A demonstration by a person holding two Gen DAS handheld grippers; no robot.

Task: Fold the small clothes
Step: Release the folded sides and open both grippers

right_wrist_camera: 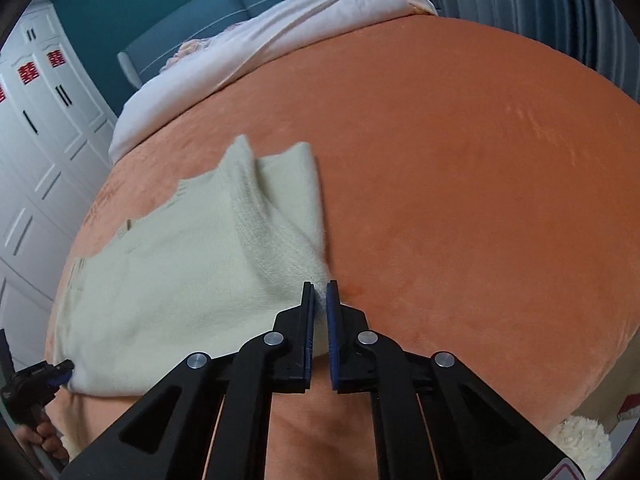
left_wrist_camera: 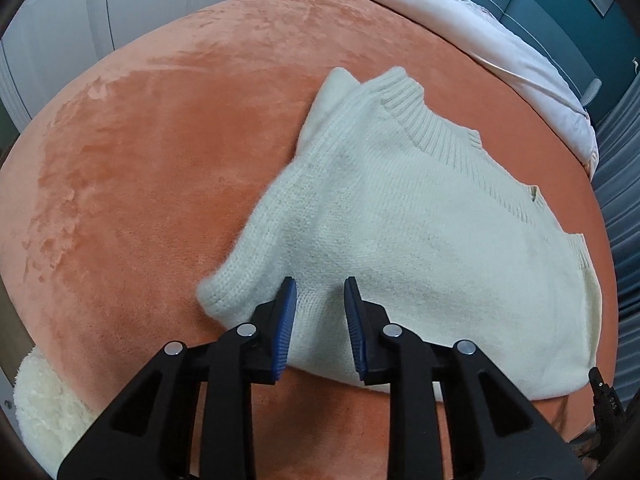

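- Knitwear first: our cream knitted sweater [left_wrist_camera: 400, 220] lies flat on the orange plush bedspread [left_wrist_camera: 140, 180], close to the bed's near edge, its ribbed neckline [left_wrist_camera: 432, 128] turned toward the head of the bed.
- At the left, we have one sleeve [left_wrist_camera: 256, 248] already laid over the body, its cuff pointing at the near edge.
- Our left gripper [left_wrist_camera: 320, 304] hangs over that sleeve with its jaws parted; the blue pads frame the knit but do not press it, so nothing is held.
- Moving right, the far side of the sweater is ridged up in the right wrist view, where a fold of knit [right_wrist_camera: 280, 216] runs down into our right gripper [right_wrist_camera: 320, 296].
- That gripper is closed on the sweater, a tuft of cream wool pinched between its pads.
- We judge the fabric soft, light and stretchy: it will drape and sag, not keep a crease, and the plush below may drag on it.
- We would take hold at the ribbed cuff, hem or neckline, where the knit is denser and less likely to slip or pull out of shape.
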